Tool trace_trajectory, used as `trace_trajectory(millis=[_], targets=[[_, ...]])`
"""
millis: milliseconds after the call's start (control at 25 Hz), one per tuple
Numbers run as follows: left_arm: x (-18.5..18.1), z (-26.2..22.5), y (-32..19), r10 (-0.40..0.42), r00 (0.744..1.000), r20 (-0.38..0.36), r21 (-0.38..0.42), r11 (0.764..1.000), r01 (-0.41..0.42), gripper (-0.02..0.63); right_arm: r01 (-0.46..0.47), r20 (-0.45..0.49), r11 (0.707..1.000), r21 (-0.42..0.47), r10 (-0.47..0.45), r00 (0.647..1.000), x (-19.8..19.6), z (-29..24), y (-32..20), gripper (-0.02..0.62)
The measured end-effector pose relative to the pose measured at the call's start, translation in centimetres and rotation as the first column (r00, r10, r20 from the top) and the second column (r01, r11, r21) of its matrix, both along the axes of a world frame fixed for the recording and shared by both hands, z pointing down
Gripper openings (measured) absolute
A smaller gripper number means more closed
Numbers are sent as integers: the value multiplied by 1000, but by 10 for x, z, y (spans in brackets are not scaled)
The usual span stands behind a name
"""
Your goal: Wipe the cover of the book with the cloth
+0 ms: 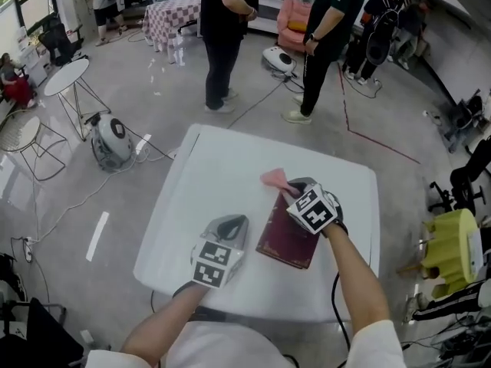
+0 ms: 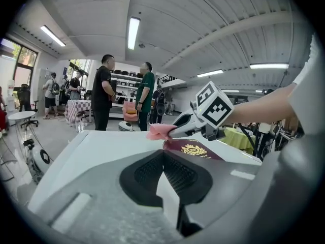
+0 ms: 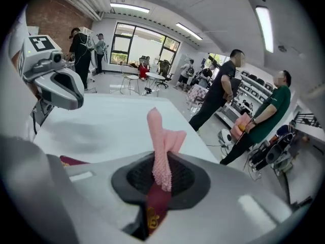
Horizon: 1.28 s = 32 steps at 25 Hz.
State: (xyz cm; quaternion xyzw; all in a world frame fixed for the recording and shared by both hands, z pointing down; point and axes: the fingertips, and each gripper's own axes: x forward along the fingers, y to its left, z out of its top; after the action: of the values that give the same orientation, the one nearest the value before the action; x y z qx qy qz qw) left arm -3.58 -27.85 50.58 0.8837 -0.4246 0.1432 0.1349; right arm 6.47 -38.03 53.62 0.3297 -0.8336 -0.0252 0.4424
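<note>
Book (image 1: 285, 244) – a dark red one with a gold crest on its cover – lies flat on the white table (image 1: 207, 175), toward the right side and nearer the near edge than the far one. The right gripper (image 1: 290, 193) hangs over the book's far end with its jaws pressed together on the pink cloth (image 1: 274, 179). A strip of cloth is pinched between the black pads, and the rest stands out past the tips, over the table just beyond the book's far edge. Through the slot behind the pads, the right gripper view shows the red cover directly below. Whether the cloth touches the cover cannot be told.

The left gripper (image 1: 232, 222) sits low over the table just to the left of the book, apart from it, pointing toward the far side. Its jaws are closed tip to tip with nothing between them – only bare table shows in the slot behind the pads.

On the grey floor past the table's far edge stand 2 people, a person in black (image 1: 222, 29) and a person in a green top (image 1: 326, 29).
</note>
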Motion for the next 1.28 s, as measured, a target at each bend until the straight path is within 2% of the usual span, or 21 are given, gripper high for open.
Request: trace_trajectory(millis=[160, 400, 640, 1280], targets=[[-14, 5, -13, -6, 1000, -12, -12, 1000, 6, 6, -28, -24, 999, -39, 27, 999, -8, 18, -25, 38], [-20, 11, -24, -15, 1000, -16, -34, 999, 14, 6, -26, -70, 992, -122, 18, 997, -4, 37, -30, 38], [-11, 12, -23, 2, 1000, -26, -35, 999, -3, 6, 23, -117, 992, -123, -37, 992, -13, 37, -17, 38], [-8, -2, -12, -34, 999, -31, -7, 999, 34, 6, 98, -38, 987, -124, -103, 994, -36, 36, 47, 38]])
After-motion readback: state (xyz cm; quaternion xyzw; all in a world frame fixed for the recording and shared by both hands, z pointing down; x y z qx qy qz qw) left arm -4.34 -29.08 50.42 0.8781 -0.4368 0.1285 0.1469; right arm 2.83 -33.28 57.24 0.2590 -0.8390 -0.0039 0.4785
